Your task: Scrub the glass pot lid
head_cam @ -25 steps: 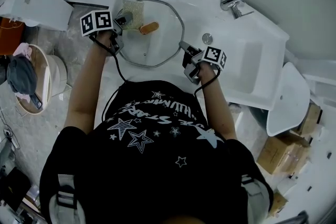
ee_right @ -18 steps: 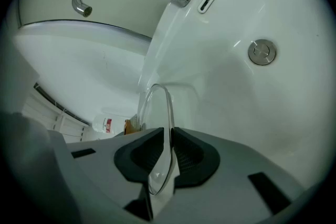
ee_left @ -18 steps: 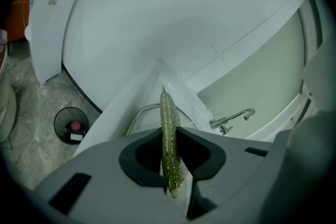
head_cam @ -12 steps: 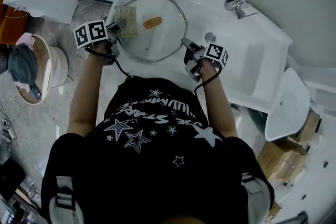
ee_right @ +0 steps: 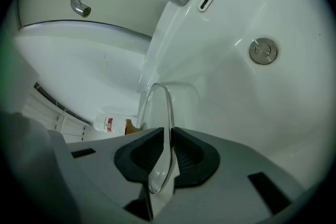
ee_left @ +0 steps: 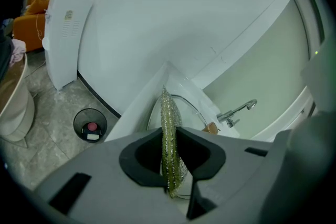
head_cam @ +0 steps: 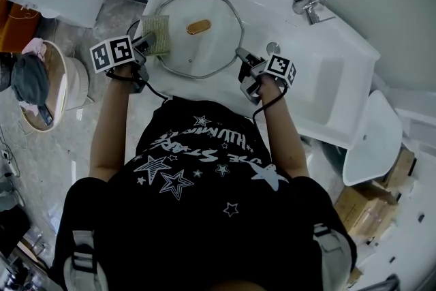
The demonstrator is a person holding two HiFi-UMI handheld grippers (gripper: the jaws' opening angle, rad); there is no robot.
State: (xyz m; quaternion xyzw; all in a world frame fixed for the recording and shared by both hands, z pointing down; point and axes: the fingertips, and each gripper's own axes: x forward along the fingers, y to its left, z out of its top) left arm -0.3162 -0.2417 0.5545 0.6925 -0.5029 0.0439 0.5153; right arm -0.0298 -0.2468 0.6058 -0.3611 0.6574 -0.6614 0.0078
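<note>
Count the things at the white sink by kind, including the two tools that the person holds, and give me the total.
glass pot lid: 1
scouring pad: 1
grippers: 2 (left gripper shut on the pad, right gripper shut on the lid's rim)
faucet: 1
drain plug: 1
Total: 6

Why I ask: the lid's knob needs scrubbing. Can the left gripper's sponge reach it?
Probably yes: the left gripper holds the sponge at the lid's left edge, and only bare glass lies between it and the knob.
</note>
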